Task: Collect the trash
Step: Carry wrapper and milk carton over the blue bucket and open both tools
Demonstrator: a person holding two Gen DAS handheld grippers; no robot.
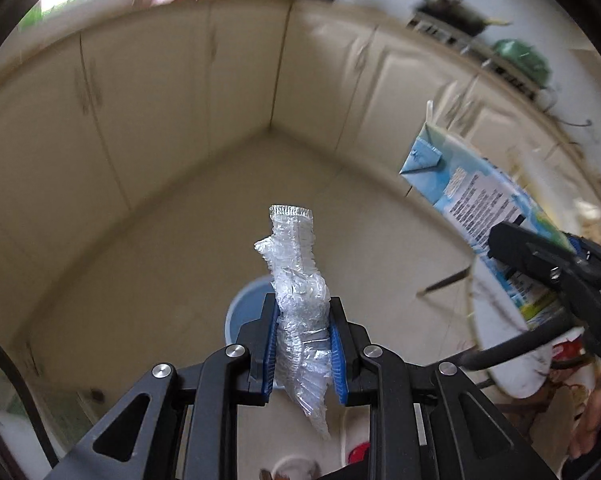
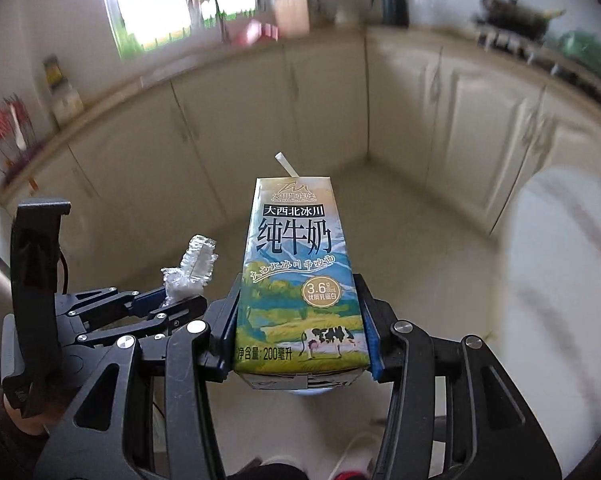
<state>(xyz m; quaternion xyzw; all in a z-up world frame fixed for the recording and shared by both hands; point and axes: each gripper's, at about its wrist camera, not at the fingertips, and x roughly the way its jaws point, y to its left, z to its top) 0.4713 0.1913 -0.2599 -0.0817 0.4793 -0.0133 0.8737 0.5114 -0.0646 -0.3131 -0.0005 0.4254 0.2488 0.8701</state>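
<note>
- Left gripper — jaws nearly closed, blue pads clamped on a crumpled clear wrapper that sticks out above and below them
- Right gripper — jaws about half open, pressed against both sides of an upright milk carton, its straw poking from the top
- Blue bin on the floor, just behind and below the wrapper
- Carton to the right of the wrapper, apart from it, over the white table
</note>
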